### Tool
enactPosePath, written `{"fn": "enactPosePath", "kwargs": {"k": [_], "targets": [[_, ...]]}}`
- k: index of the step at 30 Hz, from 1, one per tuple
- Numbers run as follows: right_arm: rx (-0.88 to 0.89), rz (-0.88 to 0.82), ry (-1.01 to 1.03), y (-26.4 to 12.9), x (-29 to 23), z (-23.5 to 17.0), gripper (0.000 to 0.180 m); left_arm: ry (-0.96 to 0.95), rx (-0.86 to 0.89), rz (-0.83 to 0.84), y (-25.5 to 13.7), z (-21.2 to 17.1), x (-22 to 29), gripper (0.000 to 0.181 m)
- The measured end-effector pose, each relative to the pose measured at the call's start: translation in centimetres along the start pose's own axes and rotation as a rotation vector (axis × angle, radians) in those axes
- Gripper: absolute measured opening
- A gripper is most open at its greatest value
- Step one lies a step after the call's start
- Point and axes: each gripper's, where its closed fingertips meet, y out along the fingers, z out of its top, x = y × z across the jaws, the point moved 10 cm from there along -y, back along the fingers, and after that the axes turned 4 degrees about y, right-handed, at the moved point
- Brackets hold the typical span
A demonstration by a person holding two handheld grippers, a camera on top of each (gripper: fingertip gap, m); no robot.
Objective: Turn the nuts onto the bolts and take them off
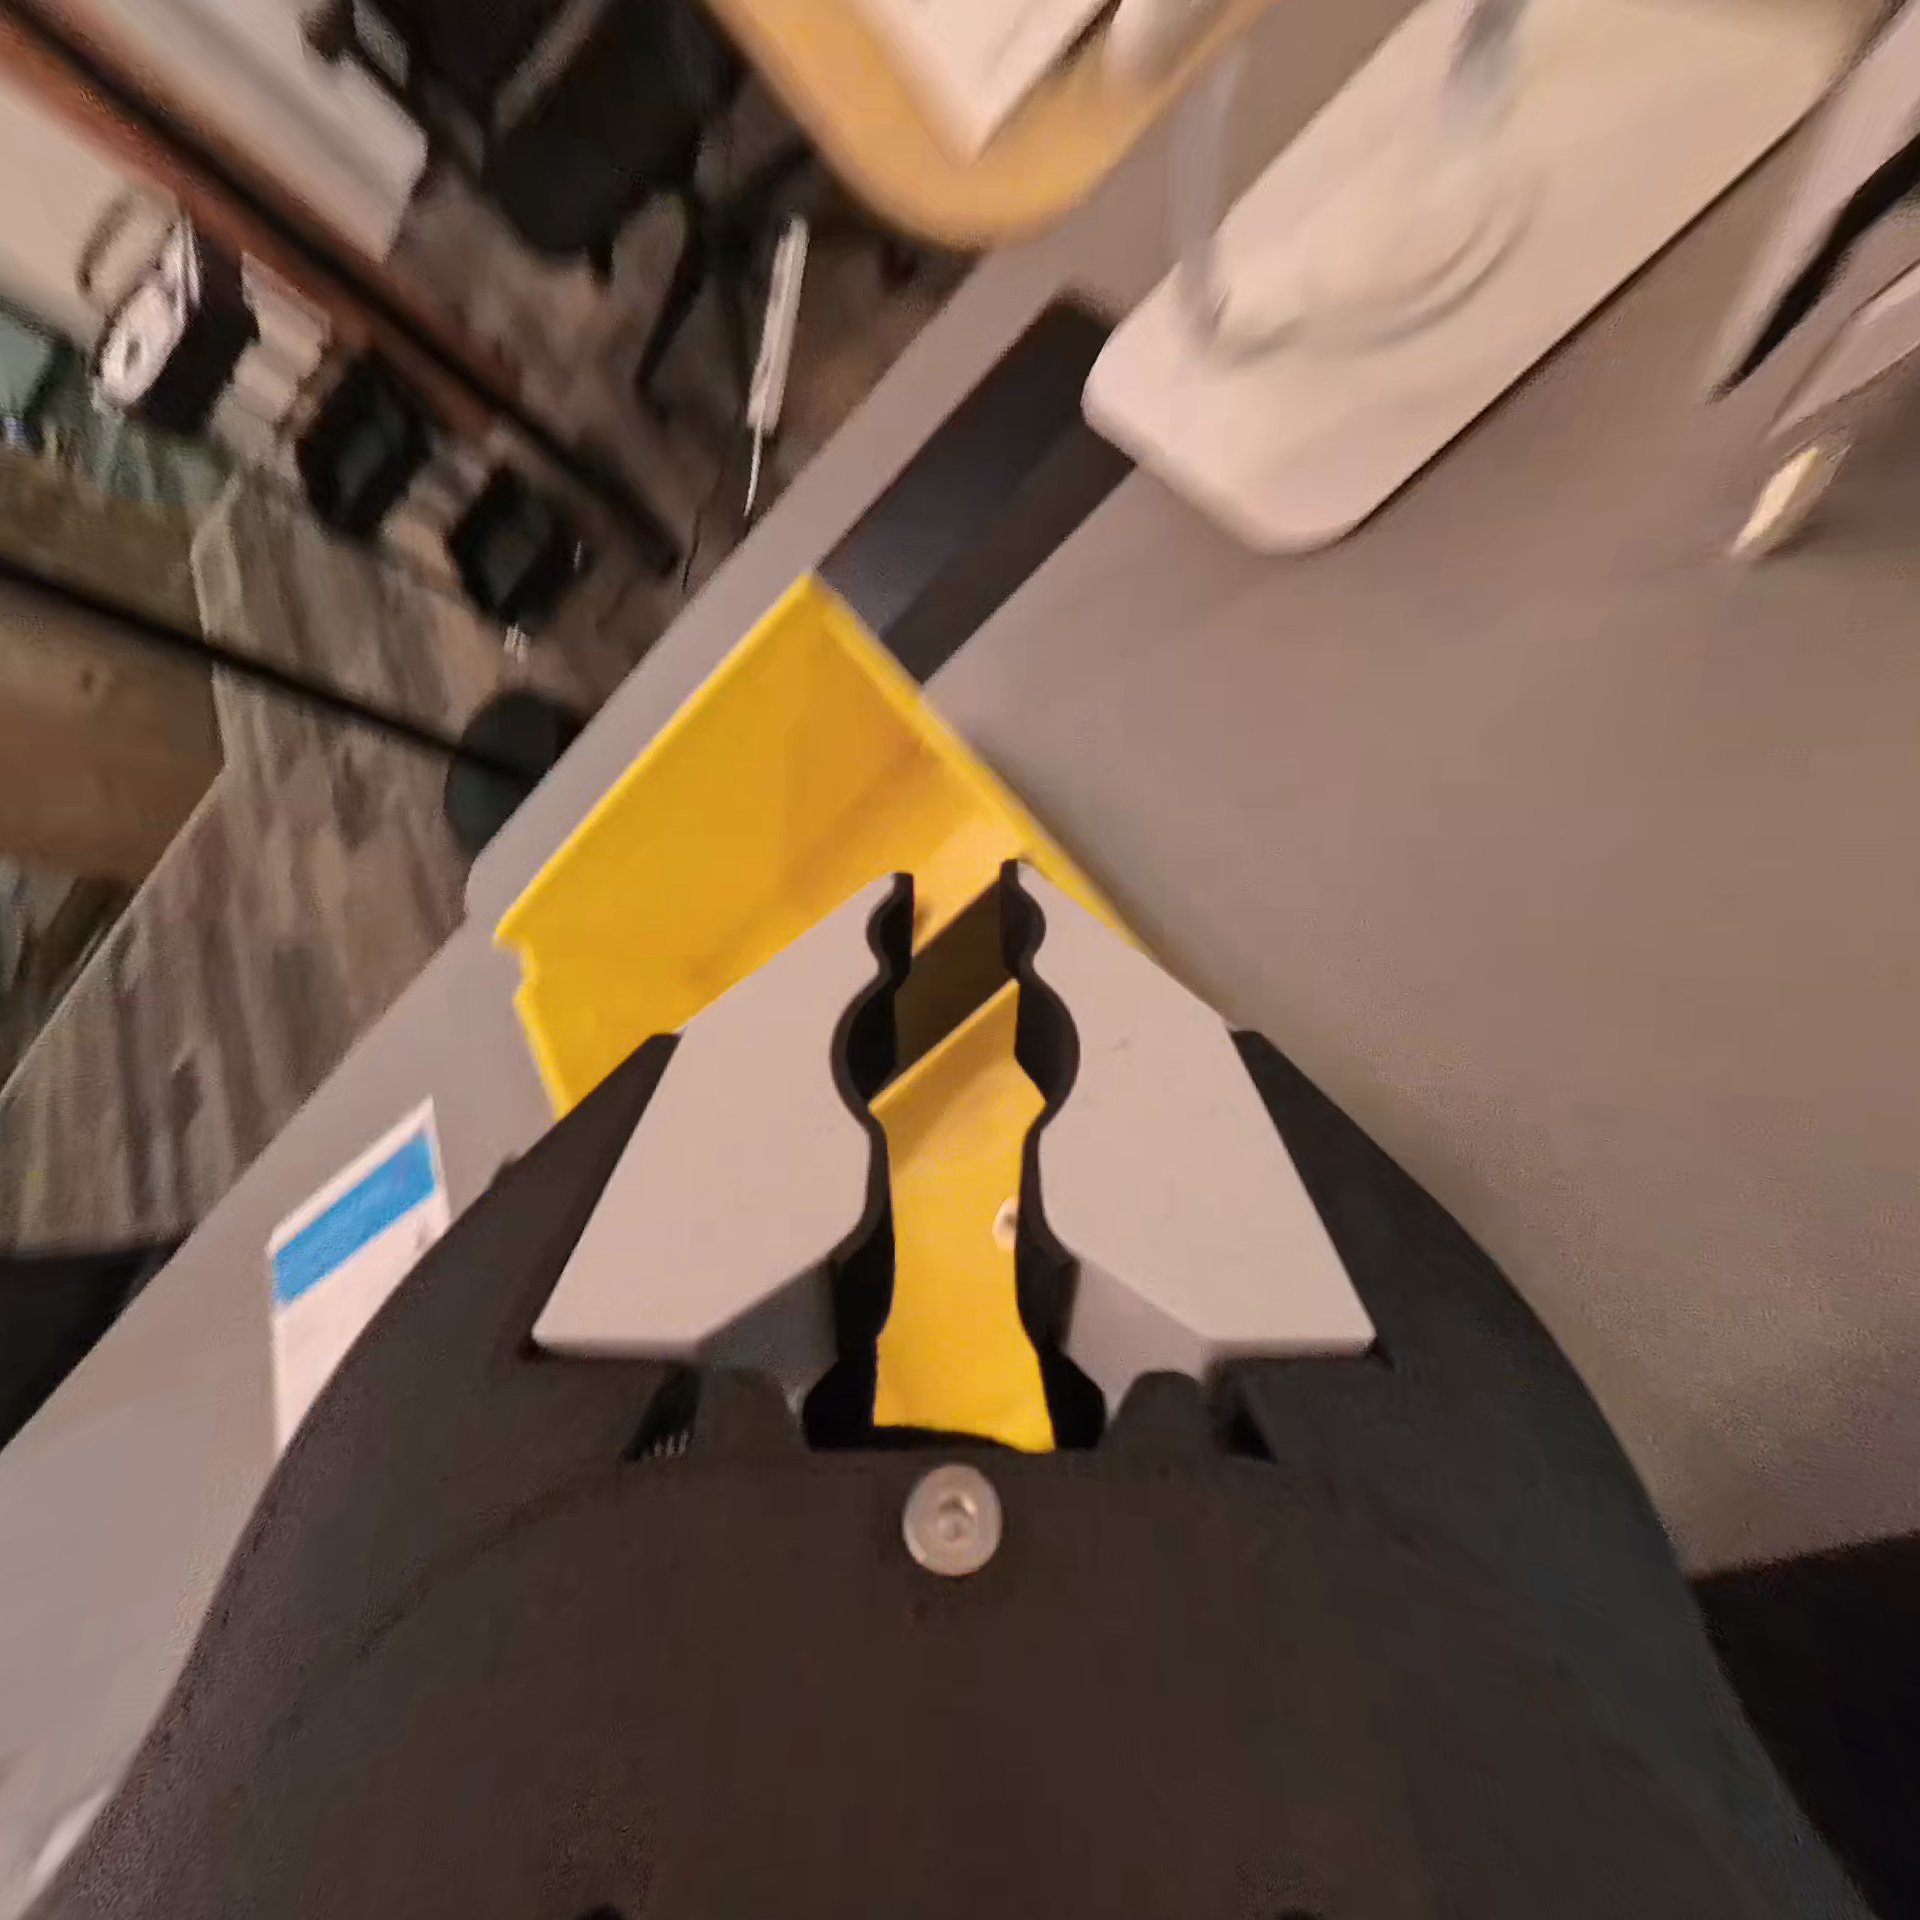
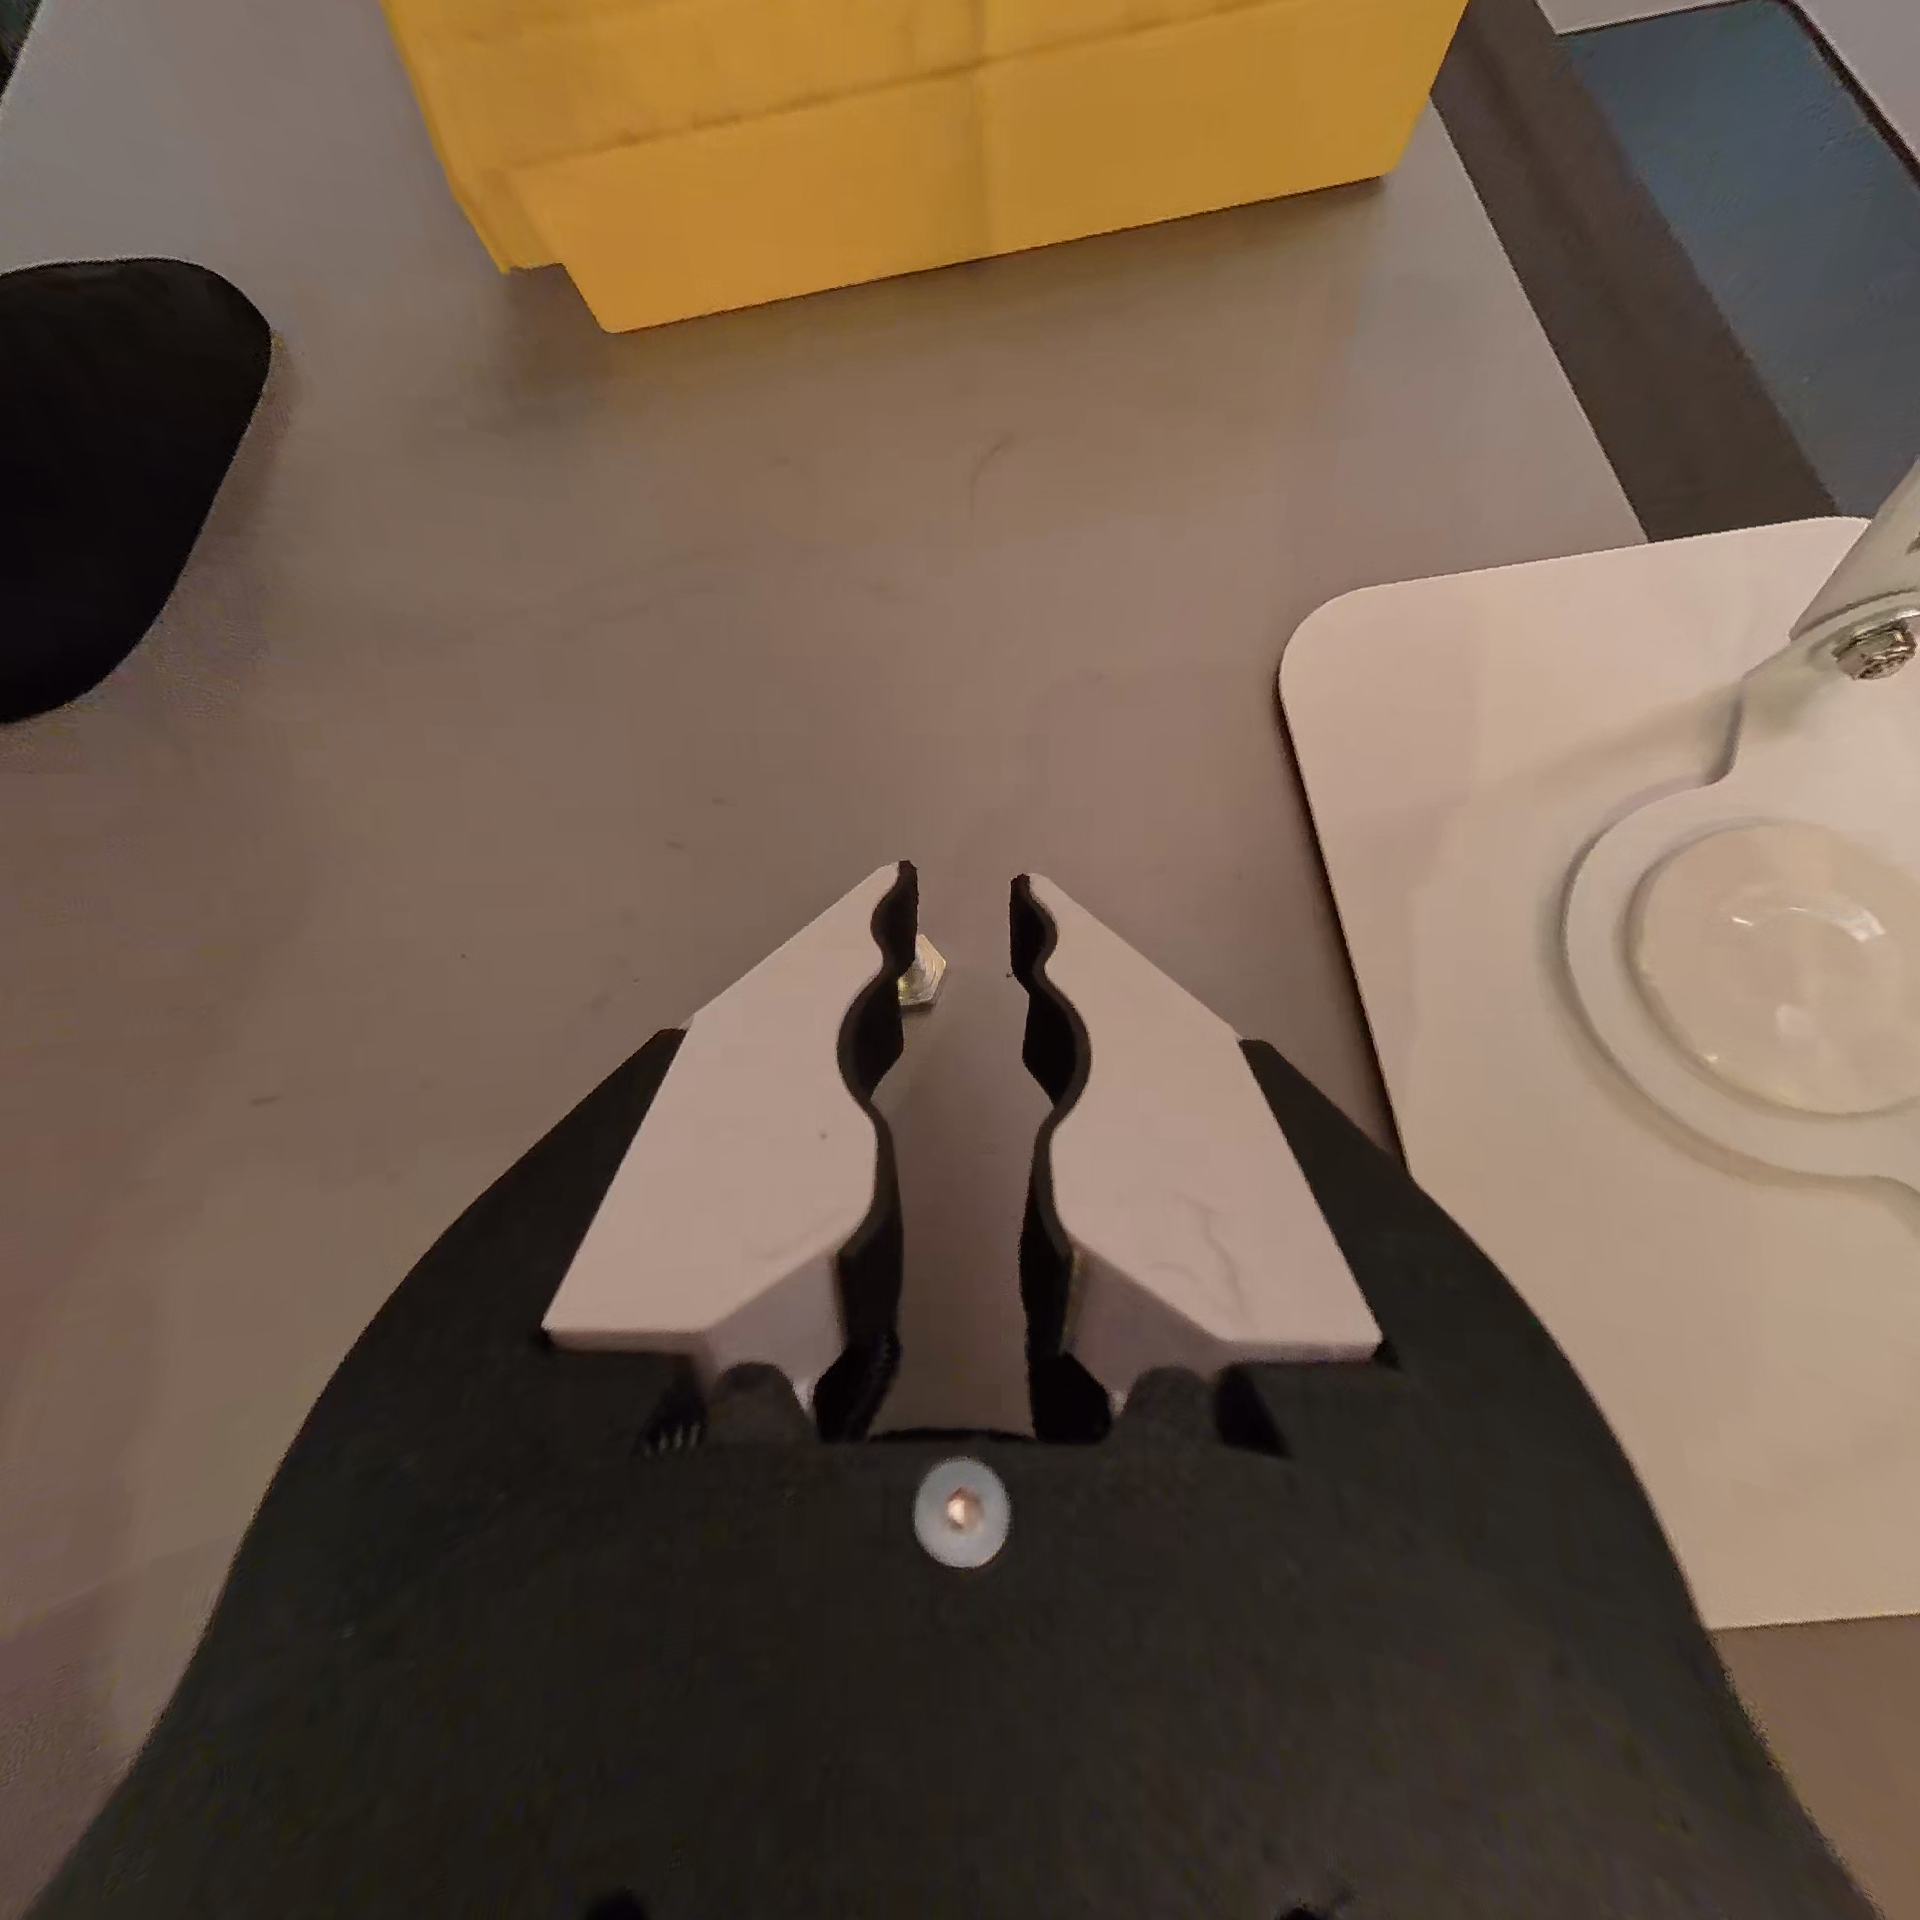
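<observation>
In the right wrist view a small silver bolt with a hex nut [image 2: 923, 977] stands on the grey table [image 2: 623, 675], just below the gap of my right gripper [image 2: 964, 881]. The jaws are a little apart and hold nothing; the bolt shows against the left finger's inner edge. In the left wrist view my left gripper [image 1: 956, 878] hovers over a yellow bin [image 1: 748, 831], its jaws narrowly apart and empty. A small silver piece [image 1: 1003, 1224] lies inside the bin between the fingers. This view is tilted and blurred.
The yellow bin [image 2: 935, 177] stands at the far side. A white base plate [image 2: 1475, 831] with a clear bracket and a bolted nut [image 2: 1875, 639] lies right. A black object [image 2: 104, 468] sits left. A pale metal piece [image 1: 1782, 499] lies beside the plate [image 1: 1299, 416]. A blue-and-white sticker [image 1: 353, 1247] marks the table edge.
</observation>
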Motion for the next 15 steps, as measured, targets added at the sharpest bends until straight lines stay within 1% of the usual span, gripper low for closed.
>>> {"fn": "enactPosePath", "kwargs": {"k": [1,5,7,9,11,15], "targets": [[0.003,0.000,0.003,0.0,0.0,0.0,0.016,-0.014,-0.069,-0.007,0.3,-1.3,-0.9,0.015],[0.004,-0.003,0.004,0.2,0.1,-0.1,0.015,-0.104,-0.288,-0.179,3.2,-6.7,-2.5,0.015],[0.004,-0.004,0.004,0.2,0.1,-0.1,0.015,-0.077,-0.383,-0.224,4.8,-8.9,-2.4,0.015],[0.008,-0.002,0.004,0.1,0.2,-0.2,0.015,-0.045,-0.452,-0.315,6.1,-10.3,-1.9,0.016],[0.010,0.003,0.008,0.1,0.3,-0.3,0.015,-0.014,-0.512,-0.345,7.4,-11.3,-1.9,0.017],[0.011,0.007,0.005,0.2,0.3,-0.4,0.014,-0.007,-0.635,-0.477,9.3,-13.1,-1.7,0.020]]}}
